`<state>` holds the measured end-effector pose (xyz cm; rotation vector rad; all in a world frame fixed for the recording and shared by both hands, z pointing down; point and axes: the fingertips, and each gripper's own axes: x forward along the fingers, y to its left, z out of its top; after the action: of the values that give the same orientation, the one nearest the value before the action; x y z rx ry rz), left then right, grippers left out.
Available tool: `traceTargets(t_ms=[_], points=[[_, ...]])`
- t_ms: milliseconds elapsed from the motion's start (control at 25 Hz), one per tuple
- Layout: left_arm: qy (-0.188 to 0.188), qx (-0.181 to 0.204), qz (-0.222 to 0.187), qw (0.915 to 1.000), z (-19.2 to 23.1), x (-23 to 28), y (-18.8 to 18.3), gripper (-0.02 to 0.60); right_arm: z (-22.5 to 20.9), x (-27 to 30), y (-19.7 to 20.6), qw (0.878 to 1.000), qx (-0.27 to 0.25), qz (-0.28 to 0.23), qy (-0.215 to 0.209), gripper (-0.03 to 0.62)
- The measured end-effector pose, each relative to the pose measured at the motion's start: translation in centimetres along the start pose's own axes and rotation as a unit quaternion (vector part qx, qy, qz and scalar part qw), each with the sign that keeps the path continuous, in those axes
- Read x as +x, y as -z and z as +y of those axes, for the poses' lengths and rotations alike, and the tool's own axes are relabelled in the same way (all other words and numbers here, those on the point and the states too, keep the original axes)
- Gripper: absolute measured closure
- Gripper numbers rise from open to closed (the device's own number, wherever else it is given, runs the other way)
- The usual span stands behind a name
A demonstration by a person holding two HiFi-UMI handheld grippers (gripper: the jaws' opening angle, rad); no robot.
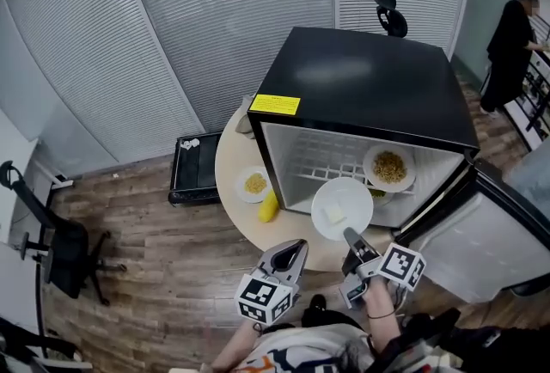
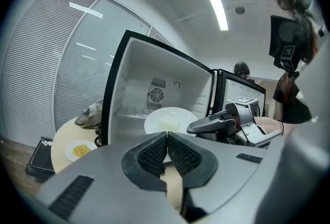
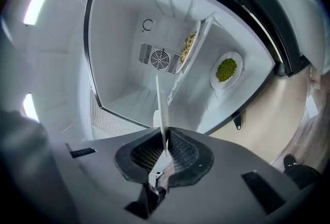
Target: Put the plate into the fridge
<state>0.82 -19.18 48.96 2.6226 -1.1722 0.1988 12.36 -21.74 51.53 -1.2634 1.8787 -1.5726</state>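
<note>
The right gripper (image 1: 351, 237) has its fingers (image 3: 178, 152) clamped on the near rim of the white plate (image 1: 342, 208), which carries a pale block and hangs just outside the open mini fridge (image 1: 361, 79), at about 11 o'clock from that gripper. The left gripper (image 1: 300, 246) has its fingers pressed together on nothing and sits at 9 o'clock of the right one.

The step in hand looks like the carry-in. Inside, a noodle dish (image 1: 389, 167) sits on the wire shelf (image 1: 331, 172) and a green-filled dish (image 3: 227, 69) sits below it, both toward 3 o'clock in the head view. The bare floor toward 9 o'clock is probably the better target. The plate should stay level so the block does not slide, pass under the shelf edge, and be let go only once it rests. The worktop (image 1: 236, 165) edge should be cleared on the way.
</note>
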Motion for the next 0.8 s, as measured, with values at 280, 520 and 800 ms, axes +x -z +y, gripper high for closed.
traceTargets(t_ms=[280, 520, 800], points=[[0.024, -0.003, 0.006, 0.9997, -0.3, 2.4, 0.1, 0.571, 0.3, 2.1, -2.5, 1.000, -0.007, -0.007, -0.001, 0.566], [0.046, -0.006, 0.006, 0.9989, 1.6, 3.5, -0.6, 0.571, 0.7, 3.5, -4.9, 0.999, -0.007, -0.040, 0.014, 0.566], [0.076, 0.005, 0.001, 0.9971, 4.9, 5.1, -2.6, 0.571, 1.3, 5.7, -5.3, 0.997, 0.004, -0.069, 0.028, 0.566]])
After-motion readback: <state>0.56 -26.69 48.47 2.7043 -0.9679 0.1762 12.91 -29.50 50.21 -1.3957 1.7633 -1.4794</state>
